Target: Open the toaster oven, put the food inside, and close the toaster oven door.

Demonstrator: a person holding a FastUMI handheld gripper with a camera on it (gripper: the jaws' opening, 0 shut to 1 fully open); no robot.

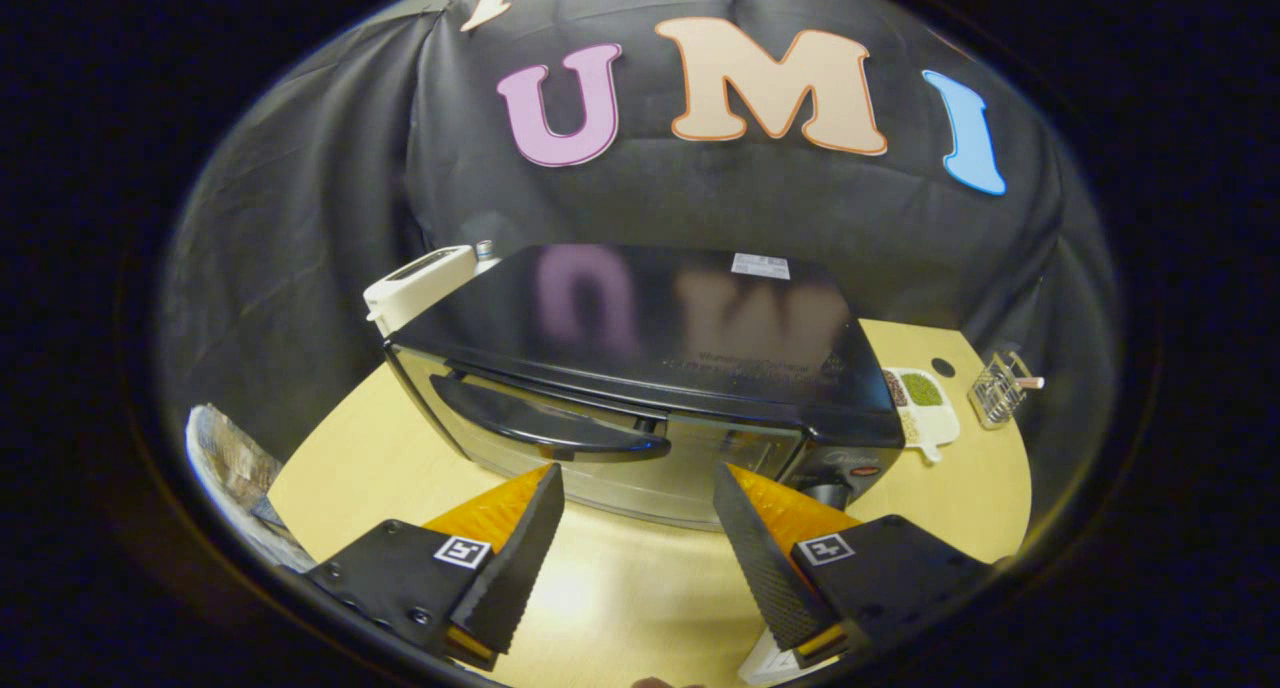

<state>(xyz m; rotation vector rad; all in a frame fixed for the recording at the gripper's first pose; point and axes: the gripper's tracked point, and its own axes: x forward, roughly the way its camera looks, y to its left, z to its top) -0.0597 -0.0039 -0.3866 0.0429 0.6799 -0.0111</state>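
A black toaster oven [660, 338] stands on a light wooden table [370, 448], seen from above and in front. Its glass door is closed, with a curved black handle [545, 425] across the top of the door. My gripper [638, 478] hovers open just in front of the door, slightly below the handle's right end, with nothing between its fingers. The oven's control knobs [850, 465] sit at the right of the door, just beyond the right finger.
A white toaster [420, 286] stands behind the oven's left corner. To the oven's right lie a white divided dish with green and dark contents [922, 400] and a small wire basket [998, 388]. A crumpled patterned sheet [235, 468] lies off the table's left edge.
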